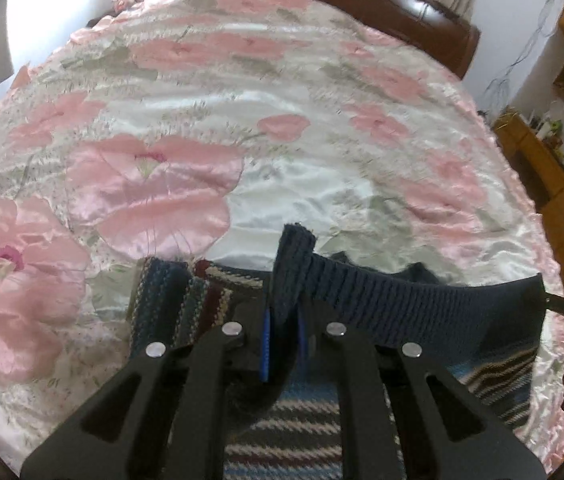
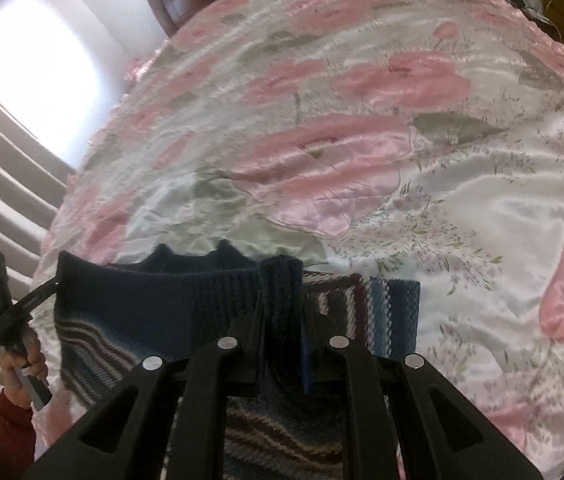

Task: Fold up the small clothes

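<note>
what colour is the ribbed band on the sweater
Dark navy ribbed band; clearest in the left wrist view.

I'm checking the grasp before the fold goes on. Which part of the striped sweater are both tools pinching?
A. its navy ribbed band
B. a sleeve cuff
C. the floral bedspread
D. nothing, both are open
A: the left tool and the right tool each clamp a bunched bit of the navy ribbed band of the sweater, stretched between them above the bedspread.

A big bed [image 1: 282, 92] with a shiny pink flower cover [image 2: 362, 152] has a stripy sweater [image 1: 282, 440] on it.
</note>
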{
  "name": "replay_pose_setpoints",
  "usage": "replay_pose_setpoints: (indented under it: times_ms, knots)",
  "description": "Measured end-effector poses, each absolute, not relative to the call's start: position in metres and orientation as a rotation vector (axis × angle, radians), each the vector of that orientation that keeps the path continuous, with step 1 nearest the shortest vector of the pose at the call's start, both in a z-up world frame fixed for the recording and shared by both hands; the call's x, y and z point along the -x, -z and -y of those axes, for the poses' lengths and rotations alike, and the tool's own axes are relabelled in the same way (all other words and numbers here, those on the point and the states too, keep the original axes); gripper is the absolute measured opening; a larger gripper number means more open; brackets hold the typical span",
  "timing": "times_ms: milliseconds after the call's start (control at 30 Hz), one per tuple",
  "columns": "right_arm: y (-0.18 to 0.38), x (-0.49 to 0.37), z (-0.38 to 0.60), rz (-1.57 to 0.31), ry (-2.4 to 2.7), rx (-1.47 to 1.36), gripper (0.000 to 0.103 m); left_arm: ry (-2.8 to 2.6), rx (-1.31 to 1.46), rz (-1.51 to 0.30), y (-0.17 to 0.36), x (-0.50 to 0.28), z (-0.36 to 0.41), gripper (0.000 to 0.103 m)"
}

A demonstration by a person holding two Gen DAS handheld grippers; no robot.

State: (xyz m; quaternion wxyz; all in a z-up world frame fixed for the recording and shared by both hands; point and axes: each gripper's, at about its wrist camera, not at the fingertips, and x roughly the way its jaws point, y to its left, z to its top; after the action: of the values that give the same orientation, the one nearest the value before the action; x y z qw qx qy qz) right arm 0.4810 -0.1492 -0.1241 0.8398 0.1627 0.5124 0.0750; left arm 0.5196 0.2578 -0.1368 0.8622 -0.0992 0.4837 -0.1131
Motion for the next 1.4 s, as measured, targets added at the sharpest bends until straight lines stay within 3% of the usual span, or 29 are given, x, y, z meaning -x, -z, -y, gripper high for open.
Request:
replay_pose_setpoints:
  times_ms: [533,600,733,833,967,1133,1267,1367,1400]
  knots:
    - [0.206,-0.501,0.158,-1.168,-0.072,-0.403,0.015,0.147,0.121,-1.118,0.209,-0.544,-0.249,0.016]
    - [0.204,-0.500,0.157,-1.168,-0.081,-0.409,0.022,0.141,0.121,-1.115,0.207,-0.543,-0.249,0.017]
    - [0.175,-0.478,0.159,-1.147,-0.092,-0.352,0.050,0.141,0.134,-1.101,0.189,-0.529,-0.257,0.032]
    - [0.151,-0.446,0.165,-1.130,-0.126,-0.318,0.052,0.160,0.107,-1.087,0.170,-0.504,-0.267,0.048]
    - [0.139,-0.385,0.172,-1.171,-0.184,-0.273,0.061,0.204,0.059,-1.093,0.157,-0.453,-0.287,0.054]
    - [0.149,-0.318,0.178,-1.204,-0.230,-0.290,0.065,0.223,0.098,-1.133,0.164,-0.398,-0.318,0.054]
    - [0.169,-0.295,0.175,-1.235,-0.233,-0.304,0.065,0.224,0.057,-1.137,0.170,-0.369,-0.315,0.054]
    - [0.179,-0.292,0.169,-1.243,-0.225,-0.307,0.048,0.211,0.047,-1.148,0.175,-0.365,-0.310,0.050]
    - [0.179,-0.292,0.168,-1.241,-0.207,-0.289,0.037,0.205,0.058,-1.161,0.176,-0.367,-0.309,0.048]
